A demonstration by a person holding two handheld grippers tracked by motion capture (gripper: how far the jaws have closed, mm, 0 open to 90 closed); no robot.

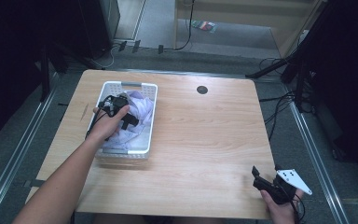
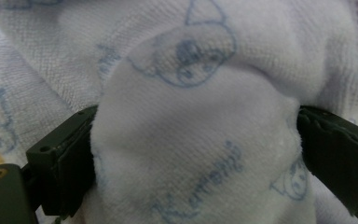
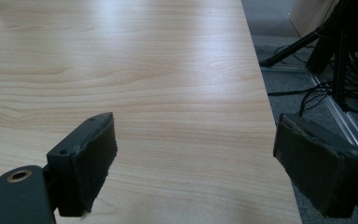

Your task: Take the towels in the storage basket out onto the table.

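Standing on grey flooring, the light wooden table carries a white slotted basket on its left half, toward the far side, with a dark round grommet set into the top near the far edge, right of the basket. Inside the basket lies a bundle of pale lilac-white knit cloth, printed with small blue cartoon faces and script lettering; it fills the far and middle part of the basket. The person's left forearm reaches in from the near left corner, and the left gripper is lowered into the basket on top of the cloth. In the left gripper view the two black jaws stand apart on either side of a thick fold of the cloth, with the fabric bulging between them and touching both pads; the jaws hold that fold at a fairly wide spread. The right gripper is held at the near right corner of the table, well apart from the basket, its grey three-cornered plate on top. In the right gripper view its jaws are spread wide over bare wood, holding nothing.
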